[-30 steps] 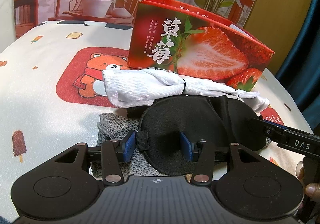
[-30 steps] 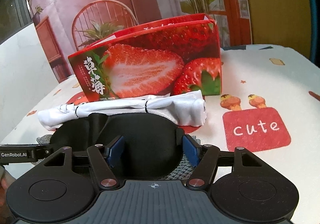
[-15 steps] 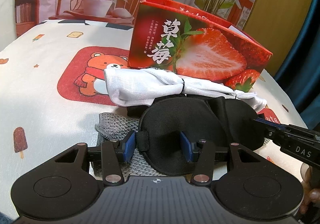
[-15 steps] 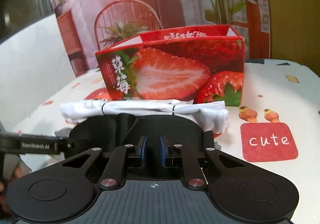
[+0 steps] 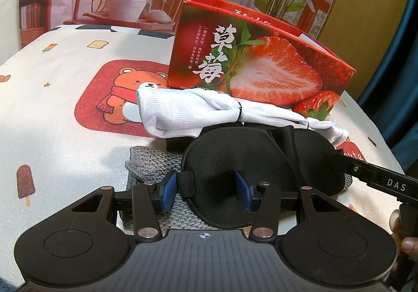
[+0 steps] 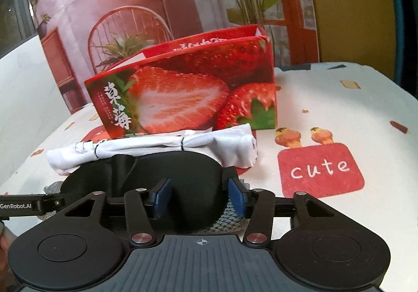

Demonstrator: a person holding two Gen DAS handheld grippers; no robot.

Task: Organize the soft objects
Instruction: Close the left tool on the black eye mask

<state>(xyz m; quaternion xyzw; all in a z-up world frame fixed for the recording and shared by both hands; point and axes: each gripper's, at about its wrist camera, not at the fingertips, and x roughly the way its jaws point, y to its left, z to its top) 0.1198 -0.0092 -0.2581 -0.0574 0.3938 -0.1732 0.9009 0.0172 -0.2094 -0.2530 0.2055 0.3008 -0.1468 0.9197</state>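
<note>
We see the left gripper point(image 5: 206, 191) with jaws apart, straddling one lobe of the black eye mask point(image 5: 235, 161). The right gripper point(image 6: 199, 196) is likewise spread around the other lobe. The mask lies on a grey knitted cloth point(image 5: 151, 161) on the counter point(image 5: 52, 140). At 12 o'clock, a tied white cloth bundle point(image 5: 188, 112) touches the mask; behind it stands the strawberry box point(image 5: 250, 67). Readable writing: "cute" point(image 6: 320, 169), "GenRobot.AI", "DAS".

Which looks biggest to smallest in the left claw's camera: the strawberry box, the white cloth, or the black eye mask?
1. Strawberry box, biggest.
2 and 3. Black eye mask and white cloth look nearly alike. The mask sits closer to the camera and hides part of the cloth, so I can't rank them.
</note>
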